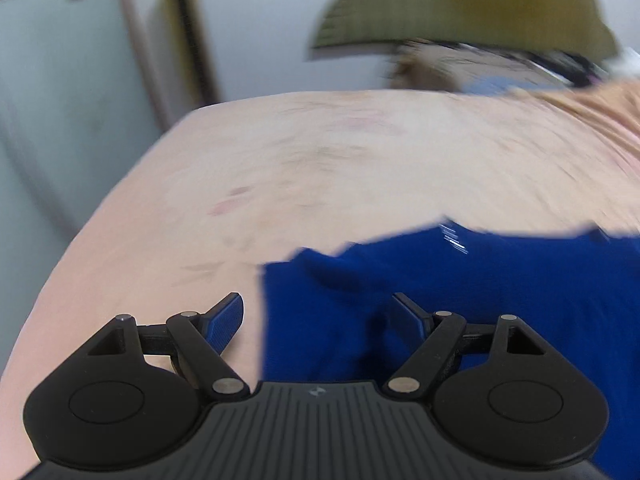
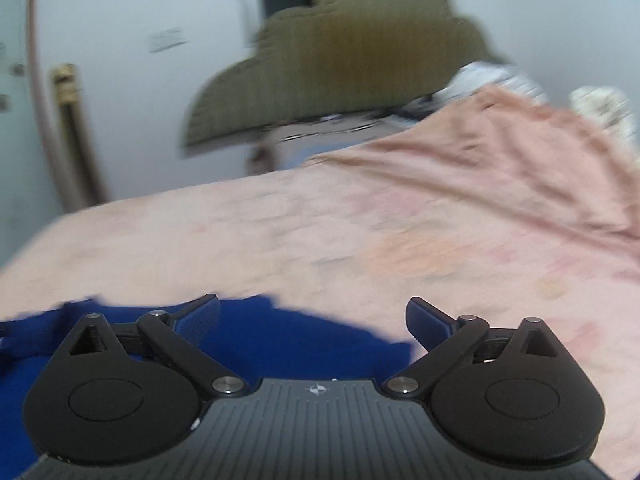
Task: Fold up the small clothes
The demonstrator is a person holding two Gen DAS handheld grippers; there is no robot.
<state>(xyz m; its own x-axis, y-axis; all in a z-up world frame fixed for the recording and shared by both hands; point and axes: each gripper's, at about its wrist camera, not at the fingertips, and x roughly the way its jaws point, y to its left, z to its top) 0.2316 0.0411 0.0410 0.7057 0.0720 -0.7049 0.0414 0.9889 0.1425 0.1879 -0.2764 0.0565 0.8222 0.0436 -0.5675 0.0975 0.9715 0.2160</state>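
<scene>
Although both views are smeared by blur, one blue garment (image 1: 460, 304) can be made out in the left wrist view, spread on a bed covered by a pink sheet (image 1: 320, 160). It fills the lower right of that view, and its left edge runs down between the fingers of the left gripper (image 1: 318, 312). That gripper is spread wide with nothing held; one blue pad (image 1: 226, 320) is seen over bare sheet, the other over the blue cloth. A small white mark is shown near the garment's upper edge, too blurred to be read. Beyond the bed, one olive headboard (image 1: 460, 8) with a scalloped top is seen against a pale wall, and a dark upright post (image 1: 184, 28) with a gold band stands at the left.

From the right wrist view, the same garment (image 2: 280, 340) is seen at the lower left, under and between the fingers of the right gripper (image 2: 314, 316), which is likewise spread wide and holds nothing. Its left pad (image 2: 198, 320) lies over blue cloth, its right finger over pink sheet (image 2: 360, 232). Only this view shows the sheet heaped into a rumpled mound at the right, with pale bedding (image 2: 488, 76) behind it. The headboard (image 2: 340, 64) is seen again here.
</scene>
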